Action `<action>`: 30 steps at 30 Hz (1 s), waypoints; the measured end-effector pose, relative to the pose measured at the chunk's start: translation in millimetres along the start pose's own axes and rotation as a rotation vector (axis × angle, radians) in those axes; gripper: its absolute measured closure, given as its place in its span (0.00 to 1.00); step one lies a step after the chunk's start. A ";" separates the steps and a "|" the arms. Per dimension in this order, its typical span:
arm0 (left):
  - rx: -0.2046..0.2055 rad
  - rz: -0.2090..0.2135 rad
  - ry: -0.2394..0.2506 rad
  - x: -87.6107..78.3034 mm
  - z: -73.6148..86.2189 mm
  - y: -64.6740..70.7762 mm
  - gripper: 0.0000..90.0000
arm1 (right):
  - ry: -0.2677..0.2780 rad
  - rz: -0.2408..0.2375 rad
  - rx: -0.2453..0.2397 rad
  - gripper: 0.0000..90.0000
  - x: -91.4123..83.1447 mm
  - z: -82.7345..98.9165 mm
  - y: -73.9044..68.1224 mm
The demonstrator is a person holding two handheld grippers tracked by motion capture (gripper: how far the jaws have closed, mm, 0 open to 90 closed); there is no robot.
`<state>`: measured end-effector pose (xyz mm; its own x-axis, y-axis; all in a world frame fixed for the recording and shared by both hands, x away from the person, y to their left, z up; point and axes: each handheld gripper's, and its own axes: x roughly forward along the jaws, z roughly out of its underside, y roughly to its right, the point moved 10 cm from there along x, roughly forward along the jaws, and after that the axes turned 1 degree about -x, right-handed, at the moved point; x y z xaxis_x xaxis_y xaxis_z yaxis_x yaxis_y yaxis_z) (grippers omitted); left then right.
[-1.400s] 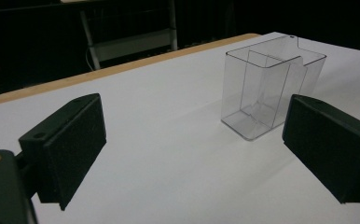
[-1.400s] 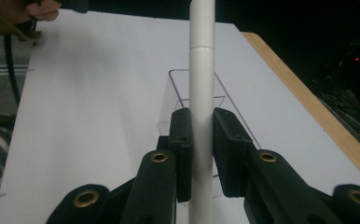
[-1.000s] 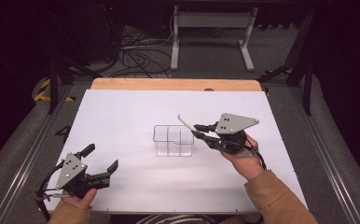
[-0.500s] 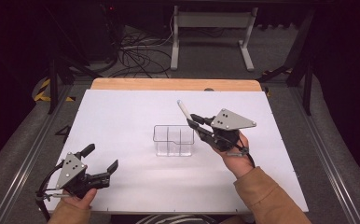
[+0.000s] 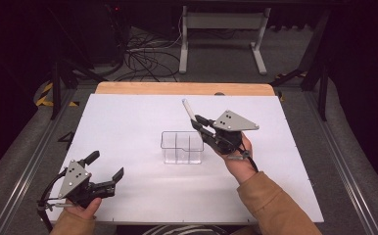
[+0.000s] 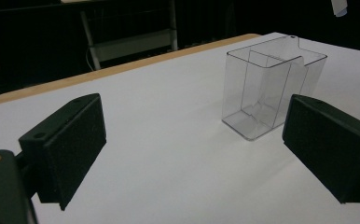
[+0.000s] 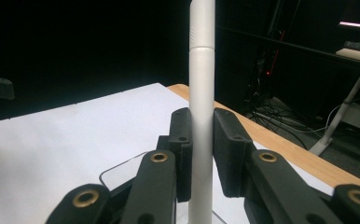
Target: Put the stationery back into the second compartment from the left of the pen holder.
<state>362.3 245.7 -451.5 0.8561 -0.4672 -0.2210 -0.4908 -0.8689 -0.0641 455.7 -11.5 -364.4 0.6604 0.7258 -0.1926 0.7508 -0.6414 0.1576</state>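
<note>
One white pen (image 5: pixel 188 111) stands clamped in the right hand-held gripper (image 5: pixel 197 122), above the clear organizer (image 5: pixel 181 147).

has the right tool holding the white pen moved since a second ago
Yes. The right tool with the white pen shifted left, closer to the clear plastic organiser box.

I count two tools, one in each of my hands: my left tool (image 5: pixel 105 169) and my right tool (image 5: pixel 197 121). There is one white marker (image 5: pixel 188 110). There is one clear plastic container (image 5: pixel 181 147), and I can make out three compartments inside it, two small ones on one side and a larger one on the other. One table (image 5: pixel 128 117) carries everything, with a single white sheet over it. Behind it I count one grey metal stand (image 5: pixel 221 34) on the floor.
</note>
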 end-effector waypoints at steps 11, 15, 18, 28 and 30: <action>0.002 0.003 -0.003 0.7 0.5 0.2 0.08 | -0.044 0.051 0.041 0.87 18.1 8.1 5.7; 0.001 0.003 -0.002 0.7 0.4 -0.2 0.08 | -0.044 0.025 0.034 0.87 26.2 10.5 2.4; 0.000 0.004 -0.001 1.0 0.4 -0.2 0.08 | -0.033 0.005 0.044 0.87 31.5 10.9 -0.8; -0.002 0.006 0.001 1.1 0.2 -0.7 0.08 | -0.026 -0.035 0.068 0.87 47.0 16.3 -13.2; -0.002 0.006 0.001 1.0 0.1 -0.8 0.08 | -0.033 -0.039 0.078 0.87 49.2 18.6 -14.8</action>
<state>363.6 245.9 -451.9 0.8531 -0.4728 -0.2204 -0.4958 -0.8663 -0.0609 476.9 29.2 -394.2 0.6291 0.7429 -0.2289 0.7722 -0.6310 0.0742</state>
